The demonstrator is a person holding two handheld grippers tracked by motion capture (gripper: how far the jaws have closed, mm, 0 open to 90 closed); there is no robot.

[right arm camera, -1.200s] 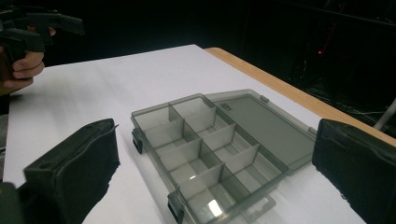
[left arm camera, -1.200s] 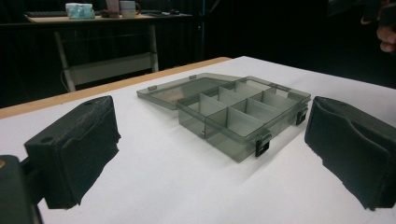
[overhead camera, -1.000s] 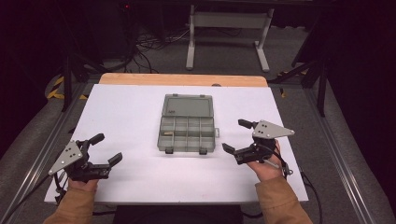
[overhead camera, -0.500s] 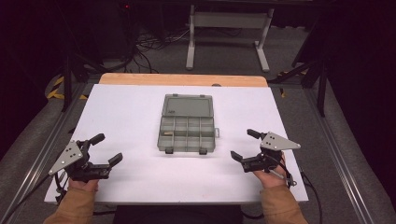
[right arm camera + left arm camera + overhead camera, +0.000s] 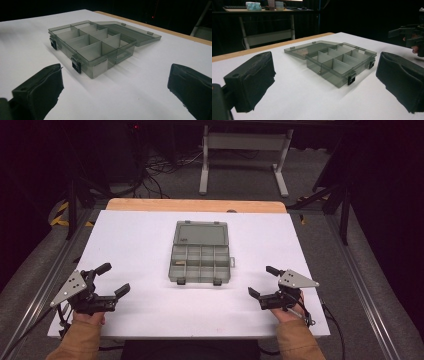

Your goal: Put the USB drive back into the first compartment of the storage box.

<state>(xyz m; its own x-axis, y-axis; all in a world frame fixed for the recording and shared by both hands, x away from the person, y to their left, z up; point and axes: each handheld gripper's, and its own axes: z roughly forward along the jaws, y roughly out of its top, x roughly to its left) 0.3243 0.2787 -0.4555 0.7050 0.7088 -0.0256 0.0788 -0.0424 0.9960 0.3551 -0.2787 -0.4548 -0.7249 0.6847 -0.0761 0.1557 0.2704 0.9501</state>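
A smoky grey plastic organiser box (image 5: 200,262) lies open in the middle of the white table, its lid (image 5: 201,233) folded flat away from me and its compartments (image 5: 337,61) divided by thin walls. Two black latches (image 5: 76,64) hang on its near wall. My left gripper (image 5: 112,279) rests open at the near left corner, well apart from the box, jaws empty. My right gripper (image 5: 263,281) stands open at the near right, also apart from the box, with nothing between its jaws. A small pale item (image 5: 180,263) lies in a left compartment.
The white tabletop (image 5: 130,245) ends in a wooden strip (image 5: 195,205) at the far edge. Beyond it stand a metal frame (image 5: 245,155) and cables on the dark floor. Grey rails (image 5: 360,285) run along both sides of the table.
My right gripper has drawn back toward the near edge and to the right, away from the box. The left gripper has barely shifted.
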